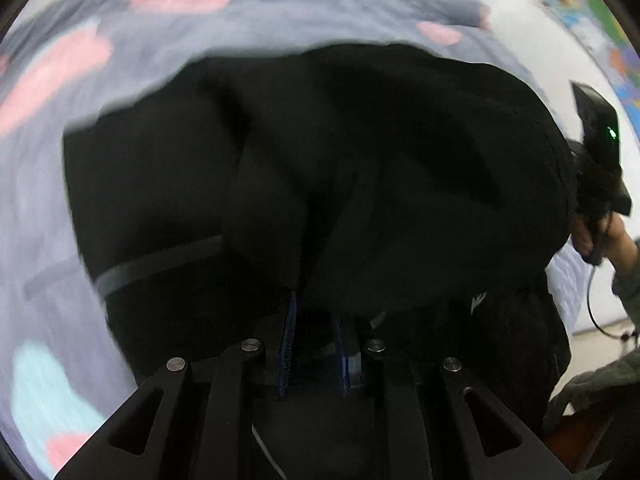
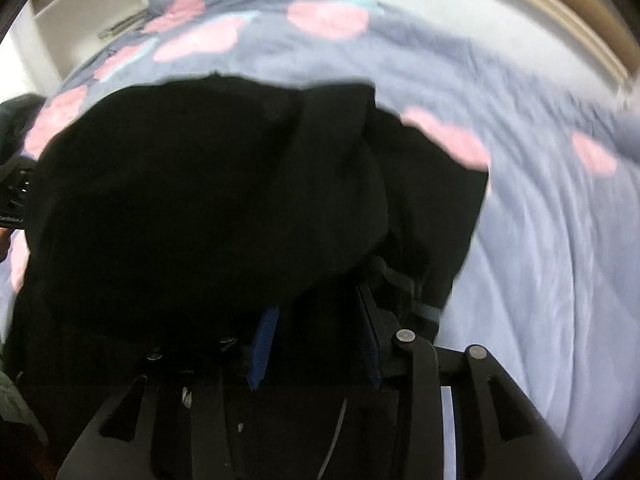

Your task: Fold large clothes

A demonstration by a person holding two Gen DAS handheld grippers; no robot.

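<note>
So the backdrop here is a bed (image 1: 280, 20) with a grey-lavender duvet covered in pink blobs and a couple of pale blue ones, all pretty smeared with blur. There's a white wall and what looks like a colourful poster (image 1: 600, 32) off to the right in my left wrist view, and a white shelf unit (image 2: 80, 12) top-left in the right wrist view.

The black garment (image 1: 320, 160) fills most of both views, bunched up and draped over the bed, right up against both claws. There's a thin grey stripe on it down the left side and a small white logo near the lower right.

My left claw (image 1: 316, 344) is pinched nearly closed, with black fabric gathered between its blue pads (image 1: 289, 344). My right claw (image 2: 316, 344) has its pads standing a bit wider apart; fabric hangs over and between them, but it's too dark to see whether they actually press on it.

In the left view I can also see the person's right hand (image 1: 592, 236) on the other gripper's handle.
</note>
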